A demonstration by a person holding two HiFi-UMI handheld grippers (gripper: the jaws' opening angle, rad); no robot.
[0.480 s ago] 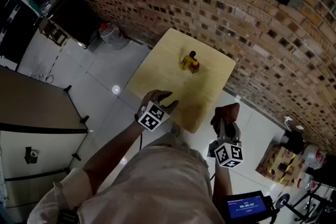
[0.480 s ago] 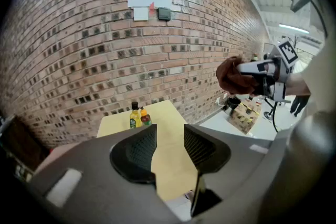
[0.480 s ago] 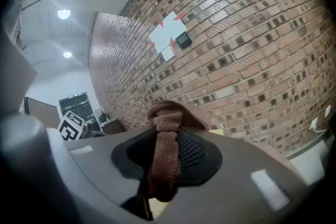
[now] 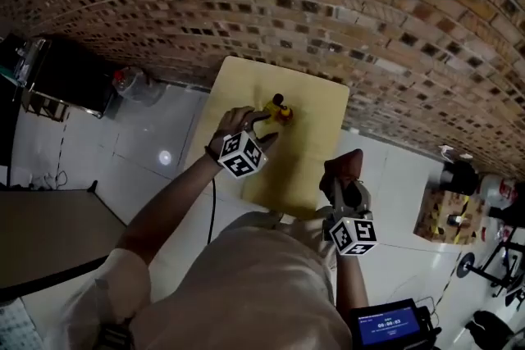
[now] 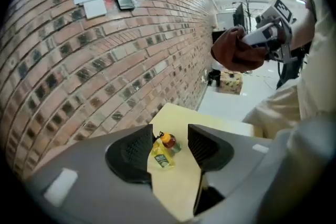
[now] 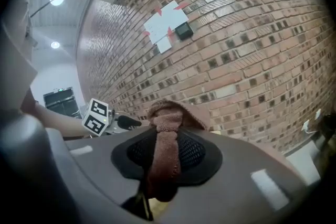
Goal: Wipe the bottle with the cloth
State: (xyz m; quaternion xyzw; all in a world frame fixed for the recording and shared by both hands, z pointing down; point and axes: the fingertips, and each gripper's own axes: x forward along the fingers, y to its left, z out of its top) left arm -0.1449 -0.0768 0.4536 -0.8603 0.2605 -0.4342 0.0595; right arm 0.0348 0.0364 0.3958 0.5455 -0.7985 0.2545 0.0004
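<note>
The left gripper reaches with jaws wide apart and empty toward the bottle, likely to steady it, while the right gripper clamps the cloth, ready for wiping.

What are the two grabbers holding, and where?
The right gripper pinches the brown cloth by a bunched fold. The left gripper holds nothing; the bottle only shows between its open jaws.

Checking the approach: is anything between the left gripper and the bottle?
Nothing visible. The left gripper has open jaws and the bottle shows in the gap between them, on bare table. The cloth is in the right gripper, away from it.
</note>
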